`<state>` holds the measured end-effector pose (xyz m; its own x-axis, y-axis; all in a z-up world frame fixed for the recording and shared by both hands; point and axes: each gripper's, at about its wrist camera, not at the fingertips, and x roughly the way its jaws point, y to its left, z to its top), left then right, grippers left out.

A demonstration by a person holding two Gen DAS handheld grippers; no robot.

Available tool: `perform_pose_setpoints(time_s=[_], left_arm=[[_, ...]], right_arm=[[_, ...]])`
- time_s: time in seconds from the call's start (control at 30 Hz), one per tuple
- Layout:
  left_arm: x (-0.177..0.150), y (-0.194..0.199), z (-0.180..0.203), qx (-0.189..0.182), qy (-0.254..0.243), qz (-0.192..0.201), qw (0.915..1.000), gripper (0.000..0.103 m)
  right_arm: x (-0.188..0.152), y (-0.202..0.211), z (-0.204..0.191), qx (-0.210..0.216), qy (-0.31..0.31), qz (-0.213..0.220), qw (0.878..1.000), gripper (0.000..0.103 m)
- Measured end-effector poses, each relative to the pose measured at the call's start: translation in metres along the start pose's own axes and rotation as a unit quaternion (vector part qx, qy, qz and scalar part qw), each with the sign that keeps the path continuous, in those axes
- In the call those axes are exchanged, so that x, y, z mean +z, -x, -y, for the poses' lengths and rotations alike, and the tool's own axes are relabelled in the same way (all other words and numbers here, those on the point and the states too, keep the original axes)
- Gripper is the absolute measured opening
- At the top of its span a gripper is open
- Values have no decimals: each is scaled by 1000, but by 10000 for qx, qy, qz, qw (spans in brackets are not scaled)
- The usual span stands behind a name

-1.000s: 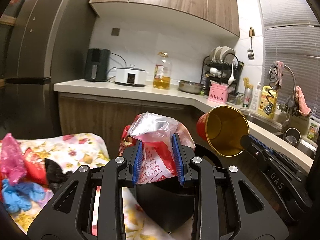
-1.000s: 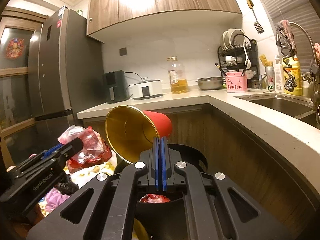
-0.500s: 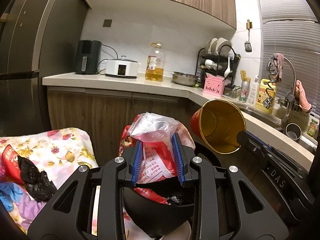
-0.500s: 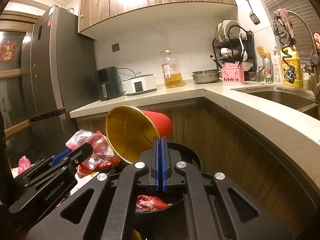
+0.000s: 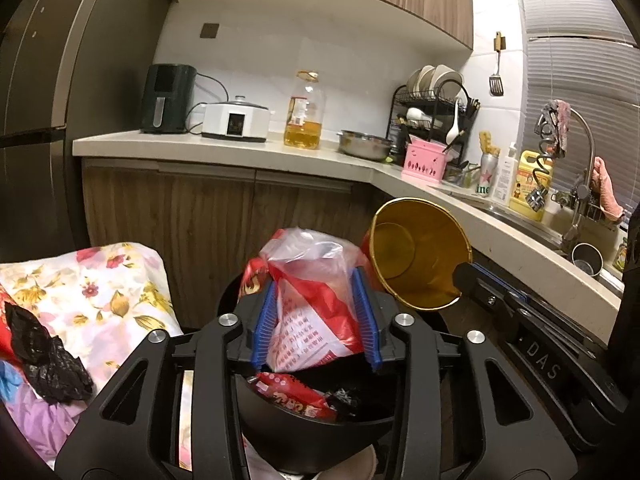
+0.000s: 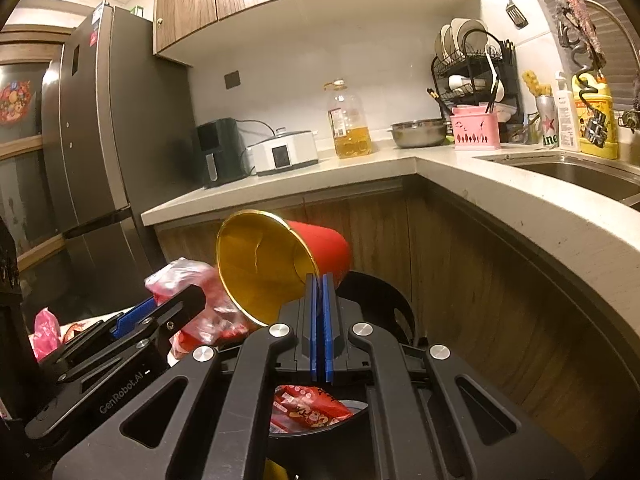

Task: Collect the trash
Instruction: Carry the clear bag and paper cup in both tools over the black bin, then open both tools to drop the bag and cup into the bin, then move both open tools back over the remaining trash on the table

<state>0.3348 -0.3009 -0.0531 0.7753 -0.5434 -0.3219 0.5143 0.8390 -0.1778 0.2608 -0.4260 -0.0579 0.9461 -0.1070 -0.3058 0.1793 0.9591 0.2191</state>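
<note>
My left gripper [image 5: 316, 320] is shut on a crumpled red and clear plastic bag [image 5: 312, 280] and holds it over a black trash bin [image 5: 316, 412]. The bin holds a red snack wrapper [image 5: 296, 396]. My right gripper [image 6: 320, 328] is shut on the rim of a red paper cup with a gold inside [image 6: 264, 264], tilted on its side above the bin [image 6: 380, 296]. The cup [image 5: 416, 256] sits just right of the bag in the left wrist view. The bag [image 6: 188, 292] and left gripper [image 6: 160, 312] show at left in the right wrist view.
A floral cloth [image 5: 92, 292] at left carries a black bag [image 5: 44, 356] and other coloured scraps. A counter [image 5: 248, 148] with appliances, an oil bottle [image 5: 304, 116] and a dish rack runs behind; a sink [image 6: 576, 168] is at right. A fridge [image 6: 92, 132] stands left.
Both grippers have moved right and lower over the bin; the floral cloth has slid left in view. The bag and the cup stay gripped.
</note>
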Motion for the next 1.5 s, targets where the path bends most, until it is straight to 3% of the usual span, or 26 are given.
perform_pose_setpoints(time_s=[0.27, 0.3, 0.37, 0.57, 0.63, 0.67, 0.7, 0.93, 1.23, 1.5], left_arm=[[-5, -1, -10, 102, 59, -66, 9999, 54], [-5, 0, -11, 136, 77, -63, 9999, 57], [-5, 4, -14, 202, 117, -37, 9997, 61], [-8, 23, -24, 507, 229, -2, 9984, 71], [-10, 32, -26, 648, 204, 30, 9977, 73], [-10, 38, -27, 754, 187, 46, 9970, 75], [-12, 43, -28, 836, 175, 65, 9963, 76], [-21, 85, -46, 1351, 292, 141, 9903, 80], [-39, 155, -86, 2339, 343, 342, 9711, 81], [-56, 214, -137, 3192, 566, 418, 9451, 81]], right_arm=[[-3, -5, 8, -36, -127, -150, 9998, 4], [-3, -5, 9, -33, -129, -157, 9998, 7], [-3, -3, 9, -77, -116, -104, 9998, 30], [-4, 6, 3, -115, -24, -58, 9999, 32], [-5, 10, 0, -139, 4, -18, 9999, 42], [-5, 15, -1, -154, 6, 41, 9999, 55], [-6, 18, -3, -157, 12, 100, 9998, 59], [-11, 38, -24, -44, 112, 240, 9996, 66], [-25, 59, -65, 281, 303, 275, 9988, 67], [-49, 70, -105, 613, 380, 159, 9973, 67]])
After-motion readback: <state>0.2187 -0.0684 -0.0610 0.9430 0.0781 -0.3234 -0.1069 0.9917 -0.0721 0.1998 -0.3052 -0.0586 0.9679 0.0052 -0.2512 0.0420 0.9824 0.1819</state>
